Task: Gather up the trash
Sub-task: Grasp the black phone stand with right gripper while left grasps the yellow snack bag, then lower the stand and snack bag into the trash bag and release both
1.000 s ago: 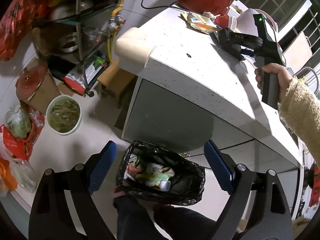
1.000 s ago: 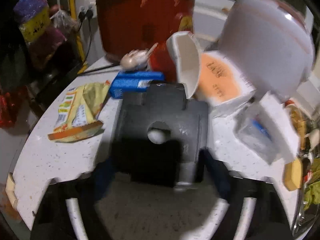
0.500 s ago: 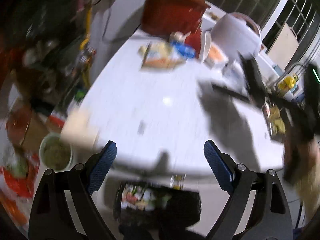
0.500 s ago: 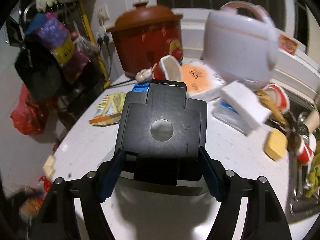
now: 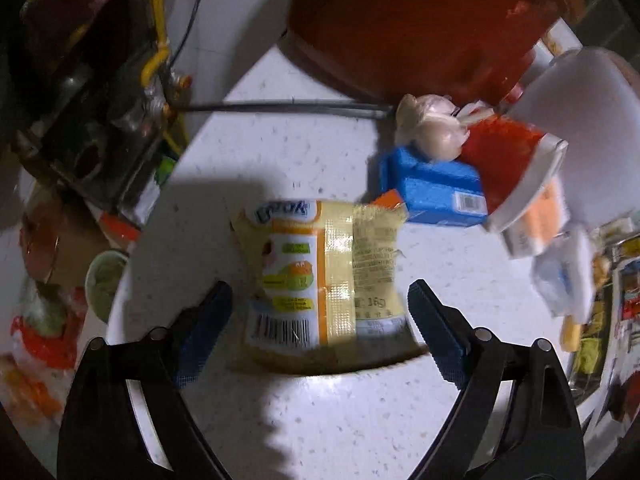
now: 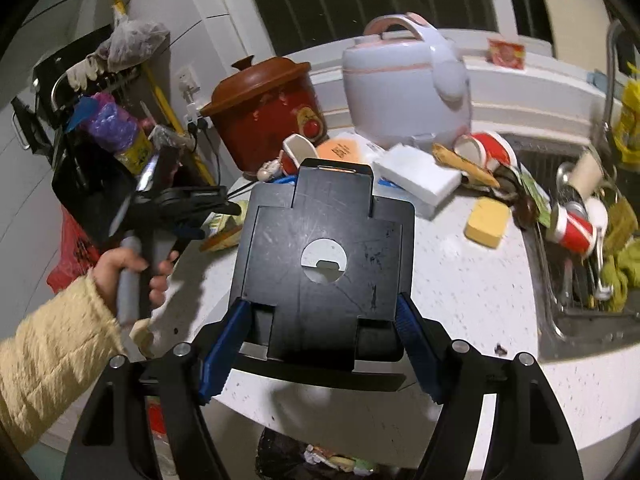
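A yellow snack wrapper [image 5: 324, 276] lies flat on the white speckled counter [image 5: 248, 160]. My left gripper [image 5: 320, 310] hovers over it, open, one blue pad on each side of the wrapper and neither touching it. In the right wrist view the left gripper [image 6: 212, 220] is held by a hand in a cream sleeve above the same wrapper [image 6: 224, 228]. My right gripper [image 6: 322, 344] is shut on a flat black plastic panel [image 6: 326, 256] with a round hole, held above the counter's front edge. A black trash bag [image 6: 320, 460] with wrappers inside sits on the floor below.
Behind the wrapper are a blue carton [image 5: 436, 188], a garlic bulb [image 5: 432, 128], a red clay pot [image 6: 264, 108] and a white rice cooker [image 6: 404, 84]. A white block [image 6: 416, 172], a yellow sponge [image 6: 486, 222] and a sink [image 6: 580, 320] full of cups lie to the right.
My left gripper swung up from over the floor trash bag to over the wrapper on the counter. My right gripper drew back and rose, still gripping the black panel.
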### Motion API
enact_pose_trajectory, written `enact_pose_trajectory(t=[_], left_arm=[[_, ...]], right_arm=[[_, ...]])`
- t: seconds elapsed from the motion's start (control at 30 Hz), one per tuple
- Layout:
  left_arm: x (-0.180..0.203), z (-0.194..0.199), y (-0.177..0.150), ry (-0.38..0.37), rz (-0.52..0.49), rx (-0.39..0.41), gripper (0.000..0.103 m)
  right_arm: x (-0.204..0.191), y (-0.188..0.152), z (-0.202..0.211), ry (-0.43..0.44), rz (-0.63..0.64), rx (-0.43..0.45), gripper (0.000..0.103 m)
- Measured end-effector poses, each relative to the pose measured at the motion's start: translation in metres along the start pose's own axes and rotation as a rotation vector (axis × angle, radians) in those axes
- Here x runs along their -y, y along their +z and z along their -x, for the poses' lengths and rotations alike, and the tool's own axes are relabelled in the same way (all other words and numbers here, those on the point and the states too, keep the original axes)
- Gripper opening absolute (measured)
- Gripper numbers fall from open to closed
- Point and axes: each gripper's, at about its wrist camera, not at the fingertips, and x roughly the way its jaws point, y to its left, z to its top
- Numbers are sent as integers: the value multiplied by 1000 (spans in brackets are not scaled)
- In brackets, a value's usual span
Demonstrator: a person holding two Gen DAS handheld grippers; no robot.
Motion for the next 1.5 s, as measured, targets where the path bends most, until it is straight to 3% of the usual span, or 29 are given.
enact_pose_trajectory(t=[0.07,0.1,0.2,0.37,0.57,0.73,0.87,1.07,1.2,1.33,1.5], left_arm=[[5,-1,-4,-2,-36,4,82],[6,2,-5,-6,-44,22,66],[-6,11,-12,-96,-2,30,51],[-26,35,-31,-202,38,64,44],[-42,78,-66,-295,15,120,44],[-62,118,-111,-368,-25,171,44],[-87,144,-151,-409,-3,188,44],[-117,169,-229,-372,-42,123,44],[-135,154,-278,-350,13,-1,44],[-145,101,-319,-341,80,-147,44],[-151,19,-357,-290,129,-293,44]], right_arm=[[3,-2,0,-4,-8,-5,72],[4,-3,0,-1,-11,-8,72],[2,-3,0,9,-5,-8,72],[-6,1,-2,43,1,-1,72],[-23,3,-4,83,38,-1,72],[-38,1,-2,115,64,-5,72],[-52,-6,7,147,95,-18,72],[-82,-33,36,269,197,-84,72],[-100,-64,38,330,235,-195,72],[-108,-104,22,350,251,-333,72],[-88,-176,-23,227,280,-514,72]])
